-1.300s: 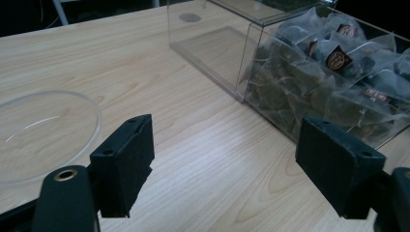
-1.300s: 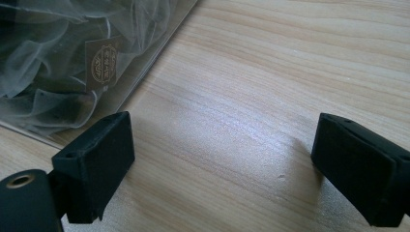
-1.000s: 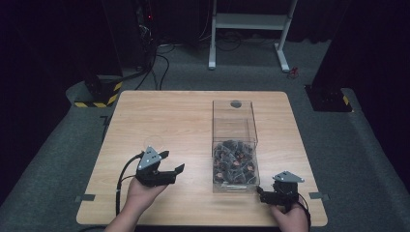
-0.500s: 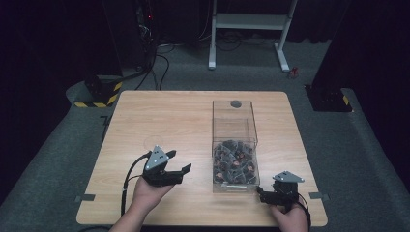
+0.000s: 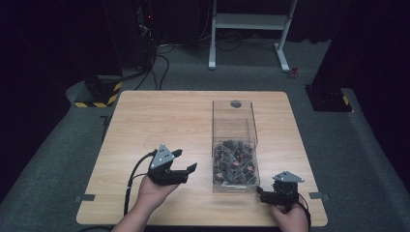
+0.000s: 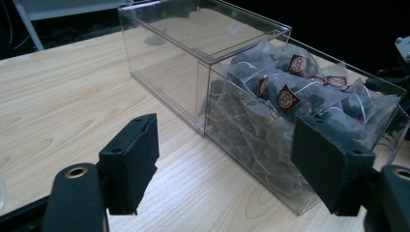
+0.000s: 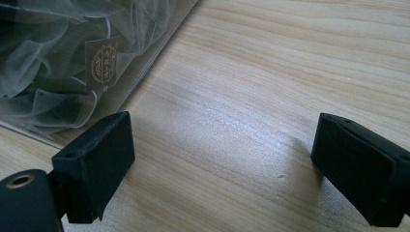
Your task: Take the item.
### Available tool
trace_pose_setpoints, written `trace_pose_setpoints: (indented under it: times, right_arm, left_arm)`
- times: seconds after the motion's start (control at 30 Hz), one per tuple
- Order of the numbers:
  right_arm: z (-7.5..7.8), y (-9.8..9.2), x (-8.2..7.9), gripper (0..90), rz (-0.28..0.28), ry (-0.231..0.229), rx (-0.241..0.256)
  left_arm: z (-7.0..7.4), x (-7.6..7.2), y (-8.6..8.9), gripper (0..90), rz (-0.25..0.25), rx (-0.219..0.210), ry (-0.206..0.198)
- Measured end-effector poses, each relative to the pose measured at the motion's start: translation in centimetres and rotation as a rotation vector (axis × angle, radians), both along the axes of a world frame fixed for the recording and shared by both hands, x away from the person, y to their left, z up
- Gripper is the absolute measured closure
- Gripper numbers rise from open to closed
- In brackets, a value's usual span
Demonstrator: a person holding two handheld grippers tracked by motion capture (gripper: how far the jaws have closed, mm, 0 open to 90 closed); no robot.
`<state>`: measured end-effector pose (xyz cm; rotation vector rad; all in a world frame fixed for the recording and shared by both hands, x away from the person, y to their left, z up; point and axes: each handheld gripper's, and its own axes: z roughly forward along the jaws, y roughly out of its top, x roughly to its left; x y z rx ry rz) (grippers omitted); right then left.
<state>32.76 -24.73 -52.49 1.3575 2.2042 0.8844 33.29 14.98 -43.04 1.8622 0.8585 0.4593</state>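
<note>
Wooden table (image 5: 164, 121); clear box (image 5: 234, 118) of tea bags (image 5: 234, 162) on it

High view looks down; gripper views sit close, sharing the clear box (image 5: 235, 145).

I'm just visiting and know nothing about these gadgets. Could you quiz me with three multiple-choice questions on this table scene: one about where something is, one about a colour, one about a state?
1. Where do the tea bags lie in the clear box?
A. the near end
B. the far end
C. outside it

2. What colour are the tags on the tea bags?
A. bright green
B. dark red
C. blue

3. How do the left gripper jaws stand?
A. shut on a bag
B. shut on nothing
C. open

Answers: 1 A, the bags pile up in the part nearest the person. 2 B, the left gripper view shows dark red tags. 3 C, its jaws stand wide apart, holding nothing.
</note>
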Motion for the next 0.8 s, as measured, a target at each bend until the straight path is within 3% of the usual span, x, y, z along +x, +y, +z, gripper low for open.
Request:
trace_pose_setpoints:
  times: [0.8]
  right_arm:
    - [0.0, 0.0, 0.0, 7.8, -0.001, 0.001, 0.000]
  left_arm:
    - [0.6, 0.4, -3.0, 32.7, -0.061, -0.013, 0.005]
